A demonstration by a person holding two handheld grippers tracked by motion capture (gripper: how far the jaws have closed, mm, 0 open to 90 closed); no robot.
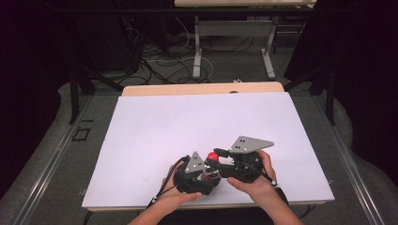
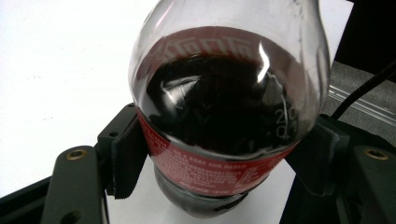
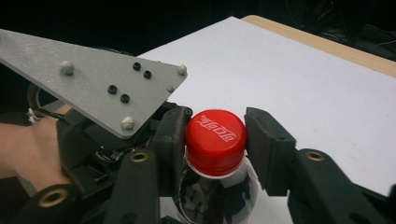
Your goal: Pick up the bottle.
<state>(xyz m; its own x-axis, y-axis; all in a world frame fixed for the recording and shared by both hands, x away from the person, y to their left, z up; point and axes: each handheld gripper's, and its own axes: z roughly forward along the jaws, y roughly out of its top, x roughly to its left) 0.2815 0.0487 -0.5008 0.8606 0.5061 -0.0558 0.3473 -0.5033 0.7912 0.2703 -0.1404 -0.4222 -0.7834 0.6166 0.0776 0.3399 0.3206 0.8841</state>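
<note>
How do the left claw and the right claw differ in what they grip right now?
The left claw clamps the clear plastic cola bottle at its red-labelled body, while the right claw closes on the bottle's round red screw cap. The left claw's pads press wide apart; the right claw's sit closer together. Both are shut on the same bottle.

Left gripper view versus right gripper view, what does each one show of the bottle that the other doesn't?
Left gripper view: the dark drink inside the clear body and the red label, with the left gripper shut on the bottle at that label.

Right gripper view: the red cap, with the right gripper closed on it, and the left gripper's grey plate.

Both: the same bottle over the white table cover.
</note>
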